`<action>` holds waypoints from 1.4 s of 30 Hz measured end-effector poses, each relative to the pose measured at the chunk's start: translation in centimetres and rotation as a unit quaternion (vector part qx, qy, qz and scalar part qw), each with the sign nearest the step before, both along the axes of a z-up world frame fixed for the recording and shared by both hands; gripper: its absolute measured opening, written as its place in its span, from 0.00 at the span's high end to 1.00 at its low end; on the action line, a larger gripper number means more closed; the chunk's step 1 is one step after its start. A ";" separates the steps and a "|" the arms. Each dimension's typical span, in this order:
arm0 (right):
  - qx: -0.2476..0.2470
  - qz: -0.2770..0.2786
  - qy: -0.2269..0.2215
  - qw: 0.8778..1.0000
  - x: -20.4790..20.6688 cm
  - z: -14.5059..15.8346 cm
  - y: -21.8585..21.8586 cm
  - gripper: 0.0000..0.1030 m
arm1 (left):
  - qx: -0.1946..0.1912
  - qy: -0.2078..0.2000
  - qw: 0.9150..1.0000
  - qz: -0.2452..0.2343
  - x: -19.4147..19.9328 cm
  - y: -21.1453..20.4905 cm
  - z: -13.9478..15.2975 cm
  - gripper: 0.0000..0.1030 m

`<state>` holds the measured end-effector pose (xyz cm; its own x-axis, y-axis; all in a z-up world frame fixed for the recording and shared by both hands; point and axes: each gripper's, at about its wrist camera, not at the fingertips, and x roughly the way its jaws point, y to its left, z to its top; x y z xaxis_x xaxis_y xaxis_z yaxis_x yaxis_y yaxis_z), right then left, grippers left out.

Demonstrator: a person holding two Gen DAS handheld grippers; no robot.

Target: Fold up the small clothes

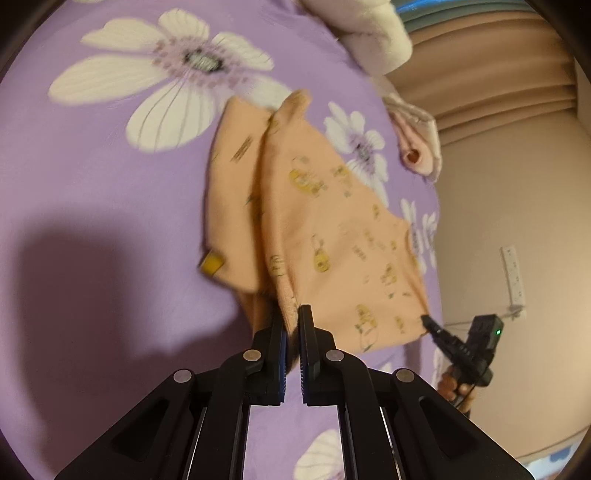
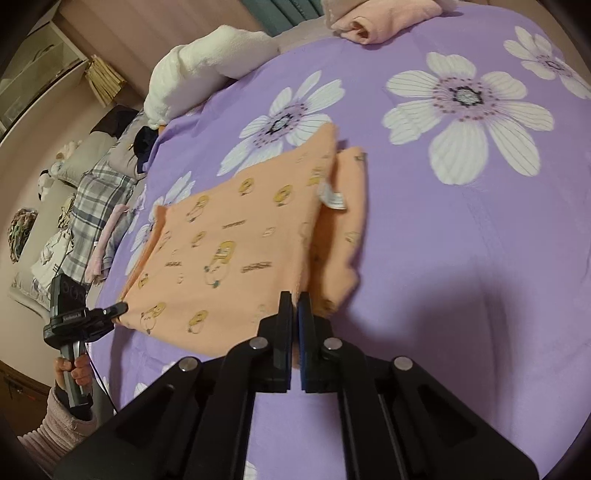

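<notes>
A small orange garment (image 1: 332, 229) with yellow cartoon prints hangs stretched above the purple flowered bedsheet (image 1: 110, 221). My left gripper (image 1: 291, 314) is shut on one near corner of it. The right gripper (image 1: 428, 319) shows in the left wrist view pinching the other corner. In the right wrist view my right gripper (image 2: 295, 299) is shut on the garment (image 2: 229, 251), and the left gripper (image 2: 120, 308) holds the far corner. A white label (image 2: 334, 199) hangs off the fold; a second layer droops behind.
A folded pink garment (image 2: 373, 22) and a white plush bundle (image 2: 207, 62) lie at the far side of the bed. A pile of plaid and other clothes (image 2: 92, 206) lies beside the bed edge. A wall power strip (image 1: 513, 277) is at the right.
</notes>
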<state>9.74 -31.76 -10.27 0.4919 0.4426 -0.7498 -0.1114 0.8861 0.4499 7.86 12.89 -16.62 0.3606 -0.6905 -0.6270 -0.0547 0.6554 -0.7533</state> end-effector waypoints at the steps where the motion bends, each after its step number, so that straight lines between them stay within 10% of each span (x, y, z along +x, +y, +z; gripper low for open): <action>1: -0.001 -0.002 0.006 1.000 0.0 -0.3 -0.2 0.97 | 0.000 0.009 1.000 -0.003 0.0 0.0 -0.5 0.97; 5: 0.002 -0.008 0.013 1.000 -0.3 -0.9 0.0 0.93 | -0.019 0.018 1.000 0.018 -0.2 0.7 -0.8 0.97; 14: -0.026 -0.012 -0.044 0.999 0.7 2.2 0.7 0.72 | 0.070 -0.037 0.996 0.029 -0.3 2.0 3.3 0.97; 28: -0.060 0.020 -0.022 0.998 11.0 -0.7 5.6 0.73 | 0.128 -0.089 0.988 -0.003 11.5 -5.4 3.7 0.97; 42: -0.049 -0.066 -0.009 0.997 13.3 -1.3 1.0 0.78 | 0.150 -0.052 0.984 0.080 12.2 0.6 2.0 0.96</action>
<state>22.99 -30.75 -11.55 0.5551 0.2976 -0.7767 0.0019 0.9334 0.3589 20.07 13.45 -14.63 0.5237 -0.4082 -0.7477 -0.1082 0.8387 -0.5337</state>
